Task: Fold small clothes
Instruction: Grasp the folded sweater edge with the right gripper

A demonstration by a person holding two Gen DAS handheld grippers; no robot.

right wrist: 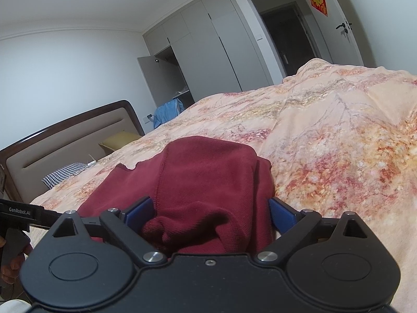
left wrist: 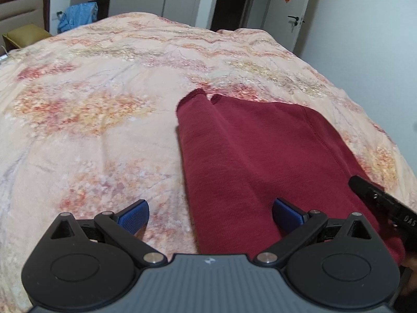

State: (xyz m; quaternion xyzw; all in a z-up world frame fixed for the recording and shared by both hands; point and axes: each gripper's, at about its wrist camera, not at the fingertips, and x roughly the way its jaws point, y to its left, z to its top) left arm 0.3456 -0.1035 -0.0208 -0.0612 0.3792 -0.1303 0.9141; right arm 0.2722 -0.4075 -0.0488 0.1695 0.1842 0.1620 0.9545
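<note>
A dark red garment [left wrist: 255,151] lies partly folded on the floral quilt [left wrist: 99,109], its sleeves laid along its left side. My left gripper [left wrist: 209,217] hovers open over the garment's near left edge, one blue pad above the quilt and the other above the cloth. In the right wrist view the garment [right wrist: 203,177] bulges up between the blue pads of my right gripper [right wrist: 210,212], whose jaws stand wide apart around the bunched cloth. The right gripper [left wrist: 378,200] also shows at the garment's right edge, and the left gripper [right wrist: 20,210] at the far left.
The quilt [right wrist: 338,135] covers the whole bed. A padded headboard [right wrist: 65,140], a yellow pillow [right wrist: 120,139] and a houndstooth cloth [right wrist: 65,173] sit at the bed's head. A blue garment [left wrist: 78,15] hangs beyond the bed near an open wardrobe [right wrist: 166,75]. A dark doorway [left wrist: 229,0] lies behind.
</note>
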